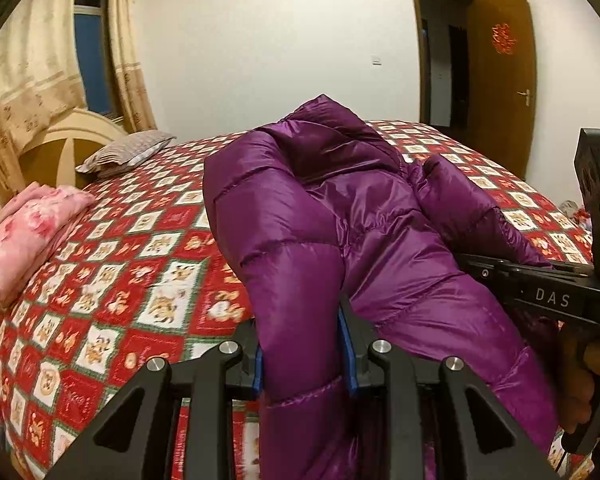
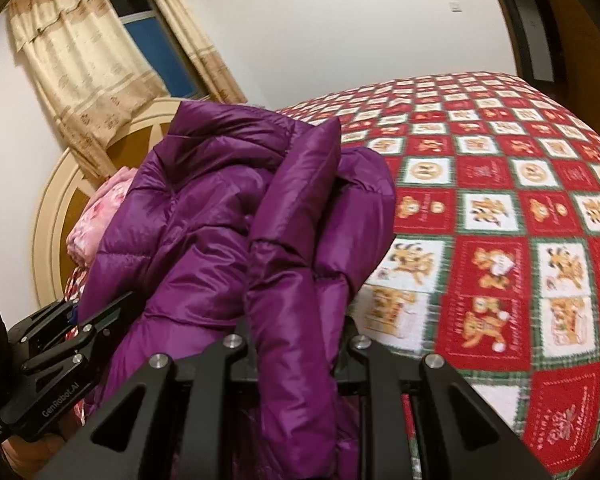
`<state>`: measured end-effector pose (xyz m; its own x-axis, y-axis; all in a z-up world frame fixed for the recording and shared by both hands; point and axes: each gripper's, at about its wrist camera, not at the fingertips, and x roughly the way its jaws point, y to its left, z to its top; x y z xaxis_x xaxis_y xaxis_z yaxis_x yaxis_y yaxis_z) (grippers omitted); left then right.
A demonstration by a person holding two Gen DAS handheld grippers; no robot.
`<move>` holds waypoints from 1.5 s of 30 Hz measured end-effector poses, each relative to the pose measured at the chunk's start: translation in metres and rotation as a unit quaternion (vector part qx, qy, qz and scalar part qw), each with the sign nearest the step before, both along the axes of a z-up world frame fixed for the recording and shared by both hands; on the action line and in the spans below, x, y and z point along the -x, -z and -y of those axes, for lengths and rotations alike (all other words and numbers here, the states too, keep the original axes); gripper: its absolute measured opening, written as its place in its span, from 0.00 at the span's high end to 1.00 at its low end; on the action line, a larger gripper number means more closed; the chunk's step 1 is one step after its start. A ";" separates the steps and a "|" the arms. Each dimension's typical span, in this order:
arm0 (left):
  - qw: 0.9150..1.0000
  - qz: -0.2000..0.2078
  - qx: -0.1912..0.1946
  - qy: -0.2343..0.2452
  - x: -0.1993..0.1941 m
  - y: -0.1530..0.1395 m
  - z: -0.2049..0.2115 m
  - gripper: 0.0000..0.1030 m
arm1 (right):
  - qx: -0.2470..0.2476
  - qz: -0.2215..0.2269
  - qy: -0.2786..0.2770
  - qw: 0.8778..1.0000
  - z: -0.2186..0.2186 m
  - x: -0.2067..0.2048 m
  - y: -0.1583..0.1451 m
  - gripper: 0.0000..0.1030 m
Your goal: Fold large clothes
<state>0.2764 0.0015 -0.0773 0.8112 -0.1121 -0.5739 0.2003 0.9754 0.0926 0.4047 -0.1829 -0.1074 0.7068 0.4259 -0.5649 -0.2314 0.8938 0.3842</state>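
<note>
A purple puffer jacket (image 1: 340, 216) lies bunched on the bed, its near part lifted off the quilt. My left gripper (image 1: 303, 344) is shut on a fold of its near edge, the fabric pinched between the blue pads (image 1: 347, 344). My right gripper (image 2: 296, 344) is shut on another padded fold of the jacket (image 2: 236, 216), its fingers mostly hidden by fabric. The right gripper shows in the left wrist view (image 1: 476, 266) at the jacket's right side. The left gripper shows in the right wrist view (image 2: 76, 320) at the jacket's left side.
The bed has a red, white and green checked quilt (image 1: 120, 280) that spreads wide to the right (image 2: 500, 240). A folded pink blanket (image 1: 32, 232) and a grey pillow (image 1: 128, 152) lie near the headboard (image 2: 56, 208). A brown door (image 1: 504, 80) stands open behind.
</note>
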 end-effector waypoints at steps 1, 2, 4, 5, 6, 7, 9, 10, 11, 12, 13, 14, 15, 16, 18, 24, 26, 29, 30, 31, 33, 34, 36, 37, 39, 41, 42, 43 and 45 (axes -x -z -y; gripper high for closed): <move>1.000 0.000 0.001 -0.004 -0.001 0.000 -0.004 0.71 | 0.002 0.000 -0.005 1.000 -0.005 -0.002 -0.001 0.78; 1.000 -0.001 0.002 -0.008 -0.001 0.001 -0.009 0.71 | 0.003 0.000 -0.009 1.000 -0.009 -0.002 -0.001 0.78; 1.000 -0.003 0.005 -0.016 -0.001 0.002 -0.019 0.71 | 0.006 -0.002 -0.018 1.000 -0.018 -0.006 -0.001 0.78; 1.000 -0.004 0.006 -0.020 -0.001 0.003 -0.023 0.71 | 0.007 -0.003 -0.022 1.000 -0.022 -0.008 -0.001 0.78; 1.000 -0.005 0.006 -0.025 -0.002 0.004 -0.028 0.71 | 0.009 -0.004 -0.026 1.000 -0.027 -0.010 0.000 0.78; 1.000 -0.006 0.007 -0.028 -0.002 0.005 -0.033 0.71 | 0.011 -0.005 -0.030 0.999 -0.032 -0.012 0.000 0.78; 0.999 -0.009 0.008 -0.037 -0.003 0.008 -0.041 0.71 | 0.015 -0.007 -0.040 0.999 -0.042 -0.015 0.001 0.78; 0.999 -0.010 0.009 -0.040 -0.003 0.009 -0.045 0.71 | 0.017 -0.009 -0.044 0.999 -0.046 -0.016 0.001 0.78; 0.999 -0.012 0.010 -0.044 -0.004 0.011 -0.049 0.71 | 0.019 -0.011 -0.049 0.999 -0.051 -0.018 0.003 0.78; 0.999 -0.014 0.011 -0.047 -0.004 0.012 -0.054 0.71 | 0.021 -0.013 -0.053 0.998 -0.055 -0.019 0.004 0.78; 0.999 -0.015 0.012 -0.050 -0.004 0.014 -0.057 0.71 | 0.023 -0.015 -0.056 0.998 -0.059 -0.020 0.005 0.78; 0.998 -0.017 0.012 -0.053 -0.004 0.015 -0.060 0.71 | 0.024 -0.017 -0.058 0.998 -0.062 -0.021 0.006 0.78; 0.998 -0.018 0.012 -0.056 -0.004 0.017 -0.064 0.71 | 0.026 -0.019 -0.063 0.998 -0.067 -0.022 0.008 0.78; 0.998 -0.020 0.012 -0.058 -0.004 0.018 -0.067 0.71 | 0.027 -0.021 -0.065 0.997 -0.069 -0.023 0.008 0.78; 0.998 -0.022 0.012 -0.063 -0.004 0.021 -0.074 0.71 | 0.030 -0.022 -0.074 0.997 -0.076 -0.024 0.011 0.78; 0.996 -0.035 0.017 -0.076 -0.009 0.035 -0.090 0.71 | 0.039 -0.032 -0.085 0.995 -0.096 -0.030 0.019 0.78; 0.996 -0.040 0.018 -0.078 -0.010 0.039 -0.093 0.71 | 0.042 -0.035 -0.087 0.995 -0.099 -0.032 0.023 0.78; 0.996 -0.048 0.018 -0.079 -0.011 0.047 -0.096 0.71 | 0.045 -0.041 -0.089 0.994 -0.103 -0.033 0.030 0.78; 0.995 -0.050 0.018 -0.079 -0.012 0.049 -0.097 0.71 | 0.046 -0.044 -0.089 0.994 -0.104 -0.033 0.033 0.78; 0.995 -0.053 0.019 -0.080 -0.013 0.051 -0.097 0.71 | 0.046 -0.047 -0.089 0.994 -0.105 -0.034 0.036 0.78; 0.995 -0.055 0.019 -0.082 -0.014 0.054 -0.098 0.71 | 0.047 -0.052 -0.089 0.994 -0.106 -0.035 0.040 0.78; 0.995 -0.056 0.018 -0.083 -0.014 0.056 -0.099 0.71 | 0.048 -0.053 -0.088 0.994 -0.107 -0.036 0.041 0.78; 0.994 -0.058 0.020 -0.085 -0.015 0.059 -0.100 0.70 | 0.046 -0.056 -0.089 0.993 -0.107 -0.037 0.044 0.78; 0.994 -0.058 0.019 -0.086 -0.016 0.061 -0.101 0.70 | 0.046 -0.057 -0.088 0.993 -0.107 -0.037 0.045 0.78; 0.994 -0.059 0.017 -0.087 -0.017 0.063 -0.102 0.69 | 0.047 -0.059 -0.088 0.993 -0.108 -0.039 0.047 0.78; 0.994 -0.060 0.011 -0.087 -0.018 0.066 -0.102 0.66 | 0.046 -0.059 -0.089 0.993 -0.108 -0.040 0.049 0.78; 0.994 -0.060 0.006 -0.088 -0.018 0.067 -0.101 0.63 | 0.046 -0.060 -0.089 0.993 -0.108 -0.041 0.050 0.78; 0.994 -0.060 0.001 -0.089 -0.018 0.068 -0.101 0.61 | 0.046 -0.061 -0.089 0.993 -0.108 -0.041 0.051 0.78; 0.994 -0.062 -0.005 -0.091 -0.019 0.071 -0.101 0.56 | 0.048 -0.063 -0.088 0.993 -0.109 -0.041 0.053 0.78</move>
<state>0.2951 0.1023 -0.1486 0.7408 0.0353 -0.6708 0.0316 0.9957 0.0873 0.4458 -0.0743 -0.1604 0.5471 0.4770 -0.6879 -0.3435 0.8773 0.3351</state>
